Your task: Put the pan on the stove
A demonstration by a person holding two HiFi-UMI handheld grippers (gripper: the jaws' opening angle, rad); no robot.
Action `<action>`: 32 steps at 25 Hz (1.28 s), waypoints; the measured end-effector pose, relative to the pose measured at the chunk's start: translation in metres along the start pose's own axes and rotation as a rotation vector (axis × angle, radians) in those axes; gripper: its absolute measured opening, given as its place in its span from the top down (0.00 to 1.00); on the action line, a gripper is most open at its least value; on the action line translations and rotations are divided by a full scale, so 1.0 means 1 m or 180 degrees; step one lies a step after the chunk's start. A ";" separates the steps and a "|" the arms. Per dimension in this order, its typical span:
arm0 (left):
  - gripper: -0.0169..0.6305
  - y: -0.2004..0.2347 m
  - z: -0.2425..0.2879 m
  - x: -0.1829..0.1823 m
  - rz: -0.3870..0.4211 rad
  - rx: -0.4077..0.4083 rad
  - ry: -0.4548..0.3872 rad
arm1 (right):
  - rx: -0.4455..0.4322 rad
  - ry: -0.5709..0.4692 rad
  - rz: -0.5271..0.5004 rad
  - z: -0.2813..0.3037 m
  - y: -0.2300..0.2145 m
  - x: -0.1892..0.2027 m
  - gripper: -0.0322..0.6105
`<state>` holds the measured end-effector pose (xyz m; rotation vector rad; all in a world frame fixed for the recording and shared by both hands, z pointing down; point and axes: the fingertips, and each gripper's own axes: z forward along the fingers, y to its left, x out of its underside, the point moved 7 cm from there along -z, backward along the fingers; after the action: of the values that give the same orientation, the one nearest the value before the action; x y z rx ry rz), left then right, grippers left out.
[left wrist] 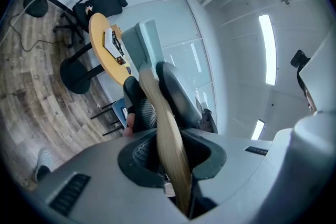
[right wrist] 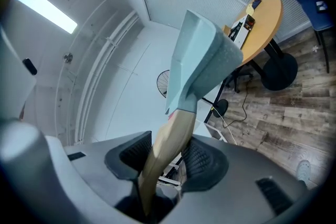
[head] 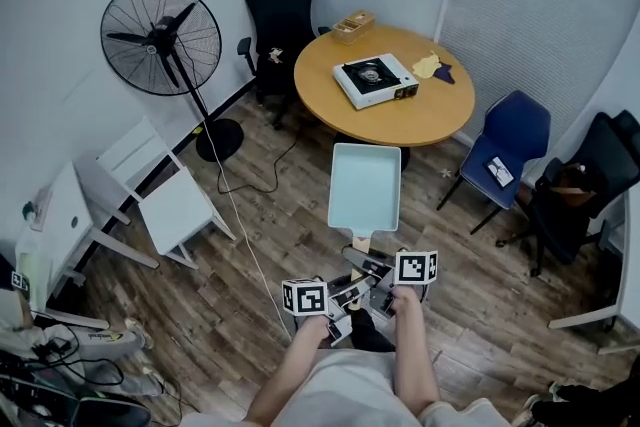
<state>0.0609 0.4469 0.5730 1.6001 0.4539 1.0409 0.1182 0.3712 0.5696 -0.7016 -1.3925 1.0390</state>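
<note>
Left gripper (left wrist: 153, 98) and right gripper (right wrist: 169, 150) are both seen clamped on the pale wooden handle (head: 361, 242) of a rectangular pan (head: 365, 185), with the handle pinched between ribbed black pads in each gripper view. The pan is held roughly level above the wood-plank floor (head: 260, 245), its handle turned towards the person. It is short of the round surface (head: 425, 120) and well apart from the stove (head: 375, 80). The pan is shown as a shallow tray with raised walls and rounded corners, coated in a smooth pale blue-green, and only that plain coating is seen inside it. The stove, a flat white portable unit with a dark round burner at its centre, is set on the tan wooden top. Print on its dark side panel is too small to be read. A small woven basket (head: 352, 25) is placed near the far edge, its contents not made out, and a yellow cloth-like item (head: 427, 66) lies beside the stove.
</note>
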 end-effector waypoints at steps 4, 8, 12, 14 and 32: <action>0.83 0.008 0.026 -0.031 0.0210 -0.0256 0.0079 | -0.0009 0.0037 -0.0032 0.005 -0.015 -0.038 0.66; 0.83 0.015 0.054 -0.064 0.0542 -0.0623 0.0108 | -0.0152 0.0037 -0.0094 0.012 -0.032 -0.077 0.66; 0.81 0.028 0.080 -0.092 0.0732 -0.0897 0.0126 | -0.0139 0.0037 -0.0031 0.015 -0.057 -0.112 0.66; 0.81 0.035 0.090 -0.103 0.0835 -0.1053 0.0135 | -0.0141 0.0056 -0.0028 0.018 -0.067 -0.125 0.66; 0.81 0.072 0.148 -0.139 0.0965 -0.1404 0.0016 | -0.0179 0.0128 0.0083 0.019 -0.122 -0.184 0.67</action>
<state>0.0901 0.2339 0.5879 1.2894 -0.0249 1.2709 0.1418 0.1534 0.5998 -0.7799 -1.3856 1.0042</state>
